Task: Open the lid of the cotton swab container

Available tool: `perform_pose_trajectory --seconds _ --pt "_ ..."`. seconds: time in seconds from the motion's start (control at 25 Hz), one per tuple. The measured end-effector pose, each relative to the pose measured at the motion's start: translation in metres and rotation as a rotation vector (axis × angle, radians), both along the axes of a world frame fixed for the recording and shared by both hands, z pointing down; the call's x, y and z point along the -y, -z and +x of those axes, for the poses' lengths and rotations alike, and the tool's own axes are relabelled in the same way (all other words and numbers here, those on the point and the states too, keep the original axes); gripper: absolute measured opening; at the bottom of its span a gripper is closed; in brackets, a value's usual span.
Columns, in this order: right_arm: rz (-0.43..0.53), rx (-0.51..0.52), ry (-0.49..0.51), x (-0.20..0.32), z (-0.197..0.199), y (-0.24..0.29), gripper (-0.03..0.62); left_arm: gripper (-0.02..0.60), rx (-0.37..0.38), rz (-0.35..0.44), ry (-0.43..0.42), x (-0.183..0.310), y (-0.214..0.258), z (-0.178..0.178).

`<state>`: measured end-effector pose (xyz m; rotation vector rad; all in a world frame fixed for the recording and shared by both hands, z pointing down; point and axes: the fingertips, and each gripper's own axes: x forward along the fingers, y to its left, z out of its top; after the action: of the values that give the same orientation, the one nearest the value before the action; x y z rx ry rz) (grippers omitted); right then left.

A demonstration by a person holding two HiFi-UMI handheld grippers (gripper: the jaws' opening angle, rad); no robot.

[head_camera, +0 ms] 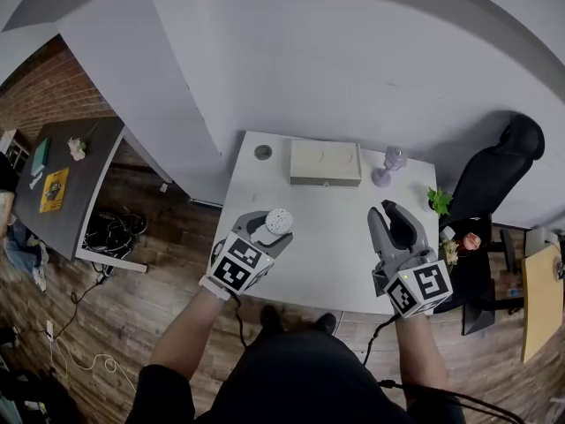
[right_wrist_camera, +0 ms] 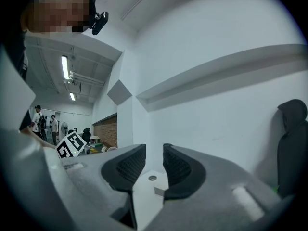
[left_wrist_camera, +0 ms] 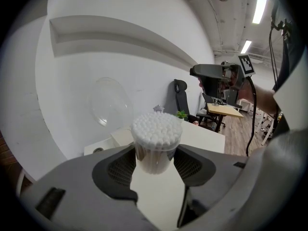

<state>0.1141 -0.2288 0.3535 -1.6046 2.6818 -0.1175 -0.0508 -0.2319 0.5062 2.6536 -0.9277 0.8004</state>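
Observation:
The cotton swab container (left_wrist_camera: 155, 146) is a clear round tub packed with white swab heads (head_camera: 279, 221). My left gripper (left_wrist_camera: 155, 165) is shut on its body, held above the front left of the white table (head_camera: 340, 263). The swab heads stand bare on top. A faint clear dome (left_wrist_camera: 109, 102), apparently the lid, shows tipped back above and to the left of them. My right gripper (head_camera: 389, 212) hovers over the table's right side, apart from the container. In the right gripper view its jaws (right_wrist_camera: 154, 165) stand a narrow gap apart with nothing between them.
A beige flat box (head_camera: 325, 162) lies at the table's back, a small grey disc (head_camera: 263, 152) to its left and a pale purple stand (head_camera: 388, 166) to its right. A potted plant (head_camera: 439, 200) and a black chair (head_camera: 503, 162) are off the right edge.

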Motion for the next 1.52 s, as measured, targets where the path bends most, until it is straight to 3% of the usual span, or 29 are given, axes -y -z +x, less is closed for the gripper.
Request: perform_pose_trajectory --seconds 0.08,1.52 --pt "0.001 -0.008 -0.005 0.0004 0.0 -0.0008 0.091 0.242 0.0 -0.001 0.001 0.0005 -0.0008 -0.0004" --pt "0.024 0.005 0.013 0.0016 0.0002 0.0027 0.095 0.242 0.001 -0.006 0.004 0.0063 -0.0052 0.0004"
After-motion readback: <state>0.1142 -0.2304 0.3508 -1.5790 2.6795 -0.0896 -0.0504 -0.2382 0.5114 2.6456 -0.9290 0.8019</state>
